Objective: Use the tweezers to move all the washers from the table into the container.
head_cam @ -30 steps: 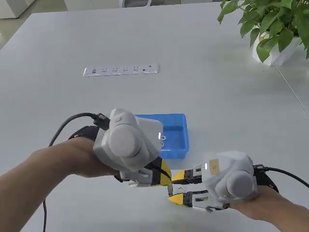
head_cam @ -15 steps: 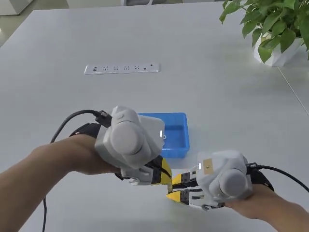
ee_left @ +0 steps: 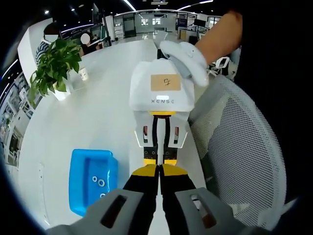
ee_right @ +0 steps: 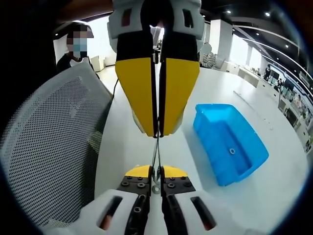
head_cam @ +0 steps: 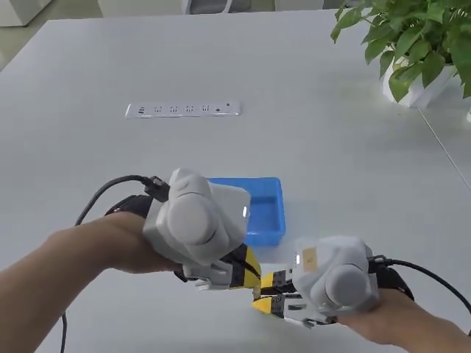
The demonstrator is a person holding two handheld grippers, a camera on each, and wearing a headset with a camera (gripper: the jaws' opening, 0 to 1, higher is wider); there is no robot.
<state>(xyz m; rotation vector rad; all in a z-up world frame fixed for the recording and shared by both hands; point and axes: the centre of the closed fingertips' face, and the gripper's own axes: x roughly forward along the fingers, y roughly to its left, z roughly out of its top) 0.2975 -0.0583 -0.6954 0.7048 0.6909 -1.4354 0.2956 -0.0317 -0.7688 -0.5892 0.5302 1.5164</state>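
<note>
In the right gripper view thin metal tweezers [ee_right: 156, 149] run between the two grippers, which meet tip to tip. My right gripper [ee_right: 155, 171] is shut on one end. My left gripper [ee_right: 157, 133] is closed on the other end. In the head view both grippers, left [head_cam: 250, 267] and right [head_cam: 266, 293], sit just in front of the blue container [head_cam: 271, 213]. The left gripper view has my left gripper [ee_left: 159, 169] shut and facing the right gripper [ee_left: 159, 157]. Washers [ee_left: 98, 181] lie inside the container [ee_left: 78, 171]; one washer [ee_right: 232, 151] is in the right gripper view.
A white power strip [head_cam: 182, 110] lies on the table farther back. A potted plant [head_cam: 412, 44] stands at the far right corner. A mesh office chair [ee_left: 244, 161] is at the table's near edge. People sit in the background.
My right gripper has edged a little left, closer to the left gripper. The head camera has shifted slightly; the container has not moved.
</note>
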